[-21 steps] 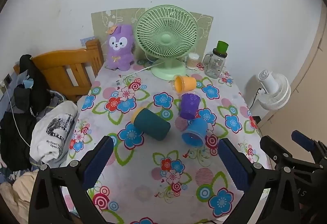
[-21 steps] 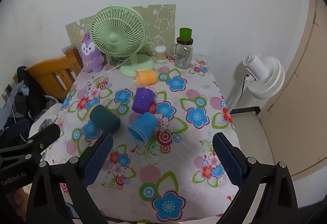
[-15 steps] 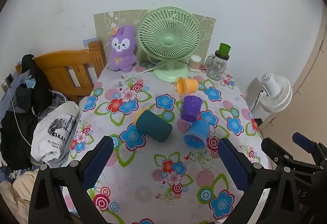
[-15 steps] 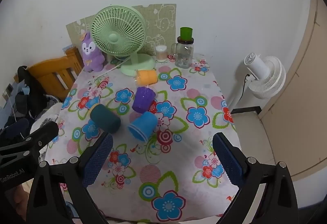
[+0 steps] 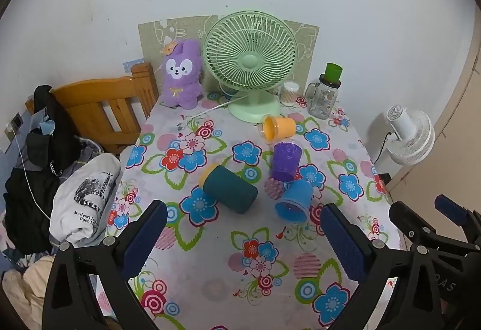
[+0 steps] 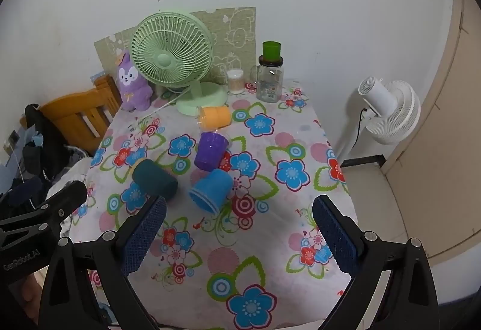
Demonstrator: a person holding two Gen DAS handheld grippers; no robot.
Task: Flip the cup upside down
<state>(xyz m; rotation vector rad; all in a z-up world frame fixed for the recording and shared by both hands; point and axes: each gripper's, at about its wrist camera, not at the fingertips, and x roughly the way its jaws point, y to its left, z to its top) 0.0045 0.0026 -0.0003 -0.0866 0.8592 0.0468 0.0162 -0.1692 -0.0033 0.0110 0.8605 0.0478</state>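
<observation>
Several plastic cups lie on their sides on a flowered tablecloth (image 5: 210, 257): a dark teal cup (image 5: 230, 193), a blue cup (image 5: 294, 200), a purple cup (image 5: 285, 161) and an orange cup (image 5: 276, 128). They also show in the right wrist view: the teal cup (image 6: 154, 178), the blue cup (image 6: 210, 190), the purple cup (image 6: 210, 151) and the orange cup (image 6: 214, 117). My left gripper (image 5: 243, 242) is open and empty, above the table's near part, short of the cups. My right gripper (image 6: 239, 235) is open and empty, beside it on the right.
A green desk fan (image 5: 251, 65), a purple plush toy (image 5: 182, 74), a glass jar with a green lid (image 5: 326, 92) and a small cotton-swab tub (image 5: 290, 94) stand at the back. A wooden chair (image 5: 105, 110) with clothes is left, a white floor fan (image 5: 410, 139) right.
Both grippers have drawn back and up a little, so the table and cups look slightly smaller and lower. The cups have not moved.
</observation>
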